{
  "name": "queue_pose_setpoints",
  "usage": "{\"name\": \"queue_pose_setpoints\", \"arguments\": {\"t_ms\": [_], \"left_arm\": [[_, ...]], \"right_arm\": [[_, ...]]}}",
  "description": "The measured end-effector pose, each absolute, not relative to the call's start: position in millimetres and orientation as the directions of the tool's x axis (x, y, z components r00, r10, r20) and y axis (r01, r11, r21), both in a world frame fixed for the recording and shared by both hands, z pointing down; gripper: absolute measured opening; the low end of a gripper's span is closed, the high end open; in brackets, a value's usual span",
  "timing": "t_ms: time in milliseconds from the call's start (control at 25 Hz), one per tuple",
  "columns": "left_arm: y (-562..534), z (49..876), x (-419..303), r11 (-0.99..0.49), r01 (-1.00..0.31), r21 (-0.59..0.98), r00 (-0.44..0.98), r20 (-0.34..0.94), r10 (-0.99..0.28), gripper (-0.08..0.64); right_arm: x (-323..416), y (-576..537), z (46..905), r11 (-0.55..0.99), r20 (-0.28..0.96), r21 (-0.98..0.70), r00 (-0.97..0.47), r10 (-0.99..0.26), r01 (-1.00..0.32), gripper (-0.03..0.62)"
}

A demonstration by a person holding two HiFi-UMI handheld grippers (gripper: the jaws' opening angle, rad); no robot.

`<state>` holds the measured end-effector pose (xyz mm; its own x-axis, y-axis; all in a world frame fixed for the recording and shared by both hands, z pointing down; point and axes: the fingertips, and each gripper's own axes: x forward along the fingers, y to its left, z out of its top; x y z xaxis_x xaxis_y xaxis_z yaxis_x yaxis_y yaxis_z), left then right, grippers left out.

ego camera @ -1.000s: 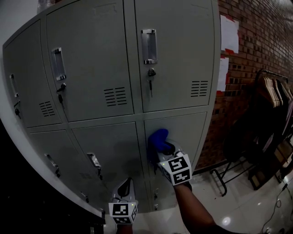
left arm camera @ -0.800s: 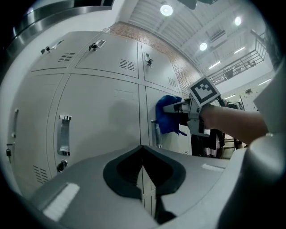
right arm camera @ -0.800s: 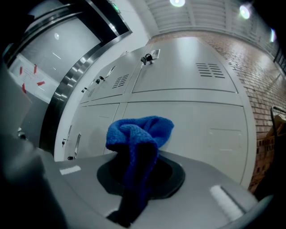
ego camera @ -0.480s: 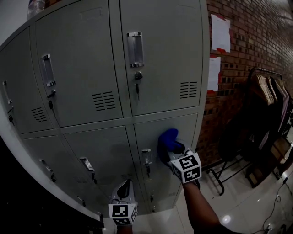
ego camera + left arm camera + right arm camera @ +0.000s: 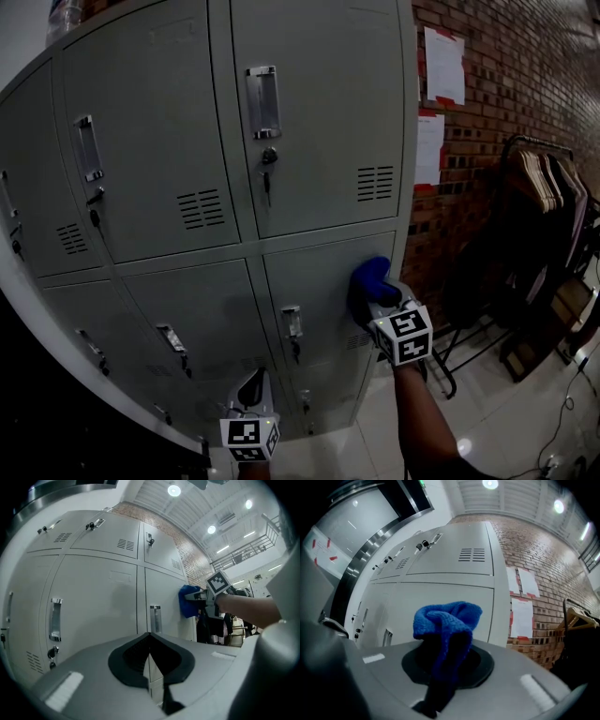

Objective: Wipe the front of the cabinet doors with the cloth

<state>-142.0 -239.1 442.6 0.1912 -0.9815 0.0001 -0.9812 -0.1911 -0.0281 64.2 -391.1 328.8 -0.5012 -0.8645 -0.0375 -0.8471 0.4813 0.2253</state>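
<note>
A grey metal locker cabinet (image 5: 309, 122) fills the head view, with two rows of doors. My right gripper (image 5: 380, 305) is shut on a blue cloth (image 5: 368, 280), pressed against the lower right door (image 5: 319, 281) near its right edge. The cloth (image 5: 446, 620) bunches out of the jaws in the right gripper view, and shows as the blue cloth (image 5: 189, 601) in the left gripper view. My left gripper (image 5: 251, 394) hangs low in front of the bottom doors, shut with nothing in it.
A brick wall (image 5: 506, 84) with paper sheets (image 5: 443, 66) stands right of the cabinet. A rack of hangers and dark clothes (image 5: 548, 216) is further right. Door handles (image 5: 262, 101) and key locks (image 5: 267, 159) stick out from the doors. Glossy floor (image 5: 506, 412) lies below.
My right gripper has slid the cloth to the right across the lower door, from near its left edge to its right edge. The left gripper has stayed put.
</note>
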Motion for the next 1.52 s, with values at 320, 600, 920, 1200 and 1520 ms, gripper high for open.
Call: {"name": "queue_pose_setpoints", "arguments": {"t_ms": [320, 600, 920, 1200, 1520], "left_arm": [[-240.8, 444.9, -138.5, -0.188, -0.982, -0.025, 0.188, 0.005, -0.982, 0.014], [-239.3, 444.5, -137.5, -0.185, -0.982, -0.027, 0.185, 0.006, -0.983, 0.014], [-236.0, 445.9, -139.0, -0.184, -0.983, -0.027, 0.183, 0.006, -0.983, 0.014], [-228.9, 446.4, -151.2, -0.162, -0.987, -0.023, 0.162, 0.004, -0.987, 0.014], [-219.8, 445.6, -176.5, -0.116, -0.993, -0.018, 0.116, 0.001, -0.993, 0.014]], "right_arm": [[95.6, -400.7, 330.9, 0.452, -0.030, 0.209, -0.467, -0.884, -0.867, 0.049], [110.1, -404.4, 331.0, 0.430, -0.023, 0.209, -0.444, -0.896, -0.878, 0.048], [67.7, -378.6, 334.9, 0.483, -0.043, 0.213, -0.502, -0.864, -0.849, 0.049], [-36.9, -348.8, 362.5, 0.640, -0.007, 0.194, -0.654, -0.756, -0.743, 0.049], [-102.4, -335.7, 378.2, 0.711, 0.029, 0.210, -0.723, -0.691, -0.671, 0.049]]}}
